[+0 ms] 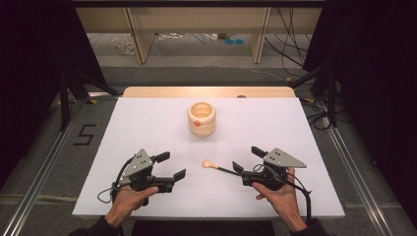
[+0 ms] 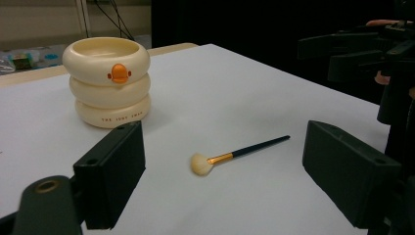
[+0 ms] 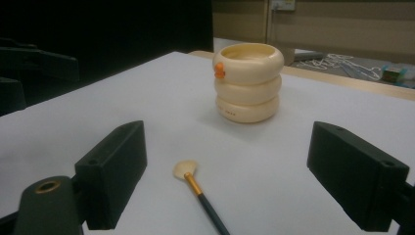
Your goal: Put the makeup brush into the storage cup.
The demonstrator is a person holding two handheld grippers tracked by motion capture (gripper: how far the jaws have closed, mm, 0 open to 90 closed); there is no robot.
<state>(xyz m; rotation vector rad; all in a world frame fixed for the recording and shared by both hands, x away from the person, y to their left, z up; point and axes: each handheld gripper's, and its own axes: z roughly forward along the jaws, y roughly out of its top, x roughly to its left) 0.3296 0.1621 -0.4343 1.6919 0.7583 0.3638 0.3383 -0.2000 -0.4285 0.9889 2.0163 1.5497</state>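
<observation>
A: State the position of the makeup brush (image 1: 215, 166).

B: The makeup brush lies flat on the white table (image 1: 147, 128), on the person's side of the cream holder (image 1: 201, 119) and well apart from it. Its pale bristle head points toward the left gripper (image 1: 171, 165); its dark handle runs toward the right gripper (image 1: 246, 160), with a gold ferrule between head and handle.

A: Describe the cream holder.

B: It stands upright, shaped as three stacked rings, open at the top. An orange beak-like knob sits on the top ring, and small lettering runs along the bottom ring.

A: Is either gripper in contact with the brush?

B: No. In the high view the handle end lies just beside the right gripper's lower jaw. In the right gripper view the handle runs up between the two jaws, with clear table on both sides of it.

A: Report the jaw state of each gripper.

B: Right gripper: jaws spread wide, released, nothing gripped. Left gripper: jaws likewise spread wide and released; in the left gripper view the brush lies beyond them, nearer than the cream holder.

A: Where are the hands?

B: Each hand holds its gripper from behind, on the side of the brush away from the cream holder.
</observation>
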